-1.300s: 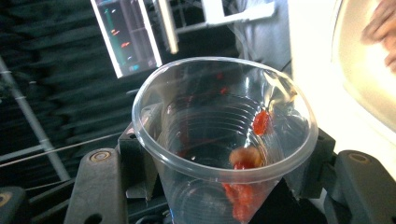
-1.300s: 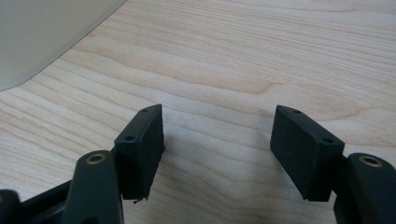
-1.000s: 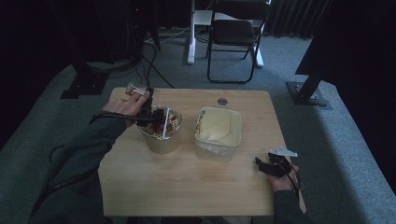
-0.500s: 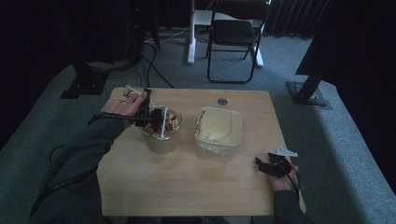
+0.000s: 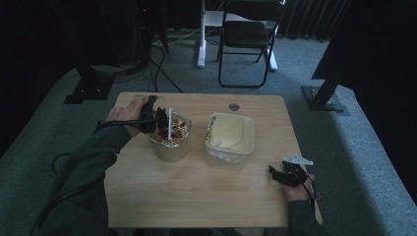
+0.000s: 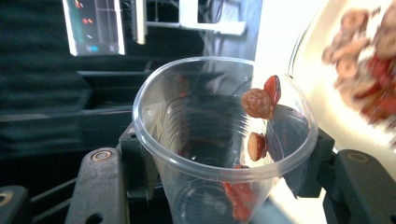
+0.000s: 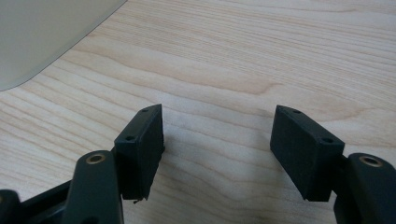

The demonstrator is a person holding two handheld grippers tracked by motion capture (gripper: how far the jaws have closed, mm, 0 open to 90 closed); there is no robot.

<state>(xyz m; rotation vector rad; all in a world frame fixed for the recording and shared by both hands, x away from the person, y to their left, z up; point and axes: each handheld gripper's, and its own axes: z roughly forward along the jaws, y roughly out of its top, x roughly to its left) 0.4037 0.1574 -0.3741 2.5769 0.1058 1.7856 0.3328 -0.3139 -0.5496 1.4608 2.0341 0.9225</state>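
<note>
While the left gripper (image 6: 219, 186) clamps a clear plastic cup (image 6: 219, 140) tipped over the bowl (image 5: 169, 142), dried fruit pieces (image 6: 258, 103) cling near the cup's rim; the pouring step looks nearly done. Next likely comes a shake to free them. Well right of the bowl, the right gripper (image 7: 217, 154) rests open and empty on the worktop (image 5: 196, 191).

A light wooden table (image 5: 196, 196) with rounded corners stands on grey-green carpet (image 5: 364, 147). Behind it sit a black folding chair (image 5: 248, 34) and a white desk leg (image 5: 201, 34); the room is dim.
</note>
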